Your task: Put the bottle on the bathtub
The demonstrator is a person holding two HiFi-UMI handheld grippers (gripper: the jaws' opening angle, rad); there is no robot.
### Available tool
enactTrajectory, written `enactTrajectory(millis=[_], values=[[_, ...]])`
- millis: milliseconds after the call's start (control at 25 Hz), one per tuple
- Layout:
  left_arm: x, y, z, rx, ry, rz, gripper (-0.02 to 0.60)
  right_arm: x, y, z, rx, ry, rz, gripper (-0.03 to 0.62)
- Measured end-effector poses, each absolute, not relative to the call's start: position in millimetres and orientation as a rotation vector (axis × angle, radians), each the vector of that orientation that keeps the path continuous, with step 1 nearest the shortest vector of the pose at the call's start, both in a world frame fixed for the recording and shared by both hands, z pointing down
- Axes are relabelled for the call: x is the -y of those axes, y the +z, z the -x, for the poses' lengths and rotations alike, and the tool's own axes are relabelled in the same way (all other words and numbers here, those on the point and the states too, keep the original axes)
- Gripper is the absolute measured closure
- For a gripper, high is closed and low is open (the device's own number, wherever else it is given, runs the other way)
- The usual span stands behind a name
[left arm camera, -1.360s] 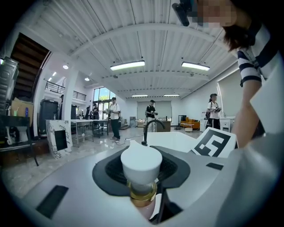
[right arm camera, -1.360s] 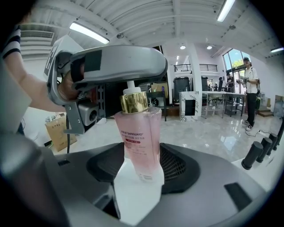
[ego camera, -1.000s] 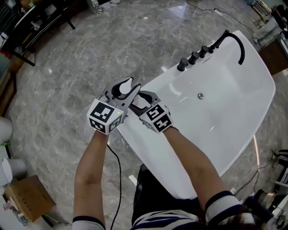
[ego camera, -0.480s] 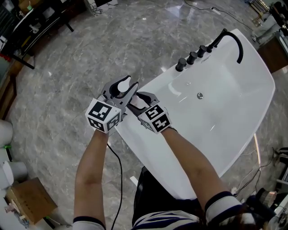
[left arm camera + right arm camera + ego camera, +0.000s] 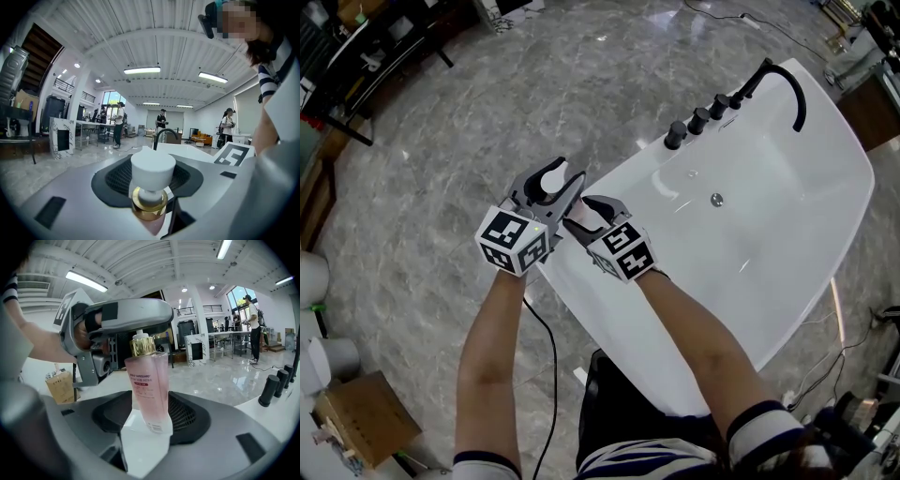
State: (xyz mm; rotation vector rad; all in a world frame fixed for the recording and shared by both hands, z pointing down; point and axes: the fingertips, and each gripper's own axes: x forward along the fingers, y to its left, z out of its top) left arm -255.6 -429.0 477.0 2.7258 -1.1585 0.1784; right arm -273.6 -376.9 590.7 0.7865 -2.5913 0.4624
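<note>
A pink bottle with a gold collar stands upright, and my right gripper is shut on its lower body. My left gripper is shut on the bottle's white cap, just above the gold collar. In the head view the two grippers meet over the near-left rim of the white bathtub. There the left gripper holds the white cap, and the right gripper sits right beside it. The bottle's body is mostly hidden there.
A black faucet and a row of black knobs stand on the tub's far rim, with the drain in the basin. Grey marble floor surrounds the tub. A cardboard box lies at lower left and a cable trails below my left arm.
Both grippers, with the bottle between them, have drifted slightly to the left. Neither grip has changed.
</note>
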Motion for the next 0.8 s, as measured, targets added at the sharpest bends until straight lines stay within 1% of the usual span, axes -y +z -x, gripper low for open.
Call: enactTrajectory(millis=[120, 480, 800], values=[[428.1, 482.8, 255.2, 1.145, 0.193, -2.698, 0.381, 373.9, 588.1, 270.5, 2.597, 0.468, -0.786, 0.341], [424.3, 494.4, 261.0, 1.174, 0.200, -2.647, 0.347, 364.9, 584.7, 256.7, 2.596, 0.454, -0.780, 0.341], [412.1, 499.0, 272.9, 1.224, 0.169, -2.589, 0.342, 349.7, 576.5, 246.7, 2.601, 0.483, -0.794, 0.341]])
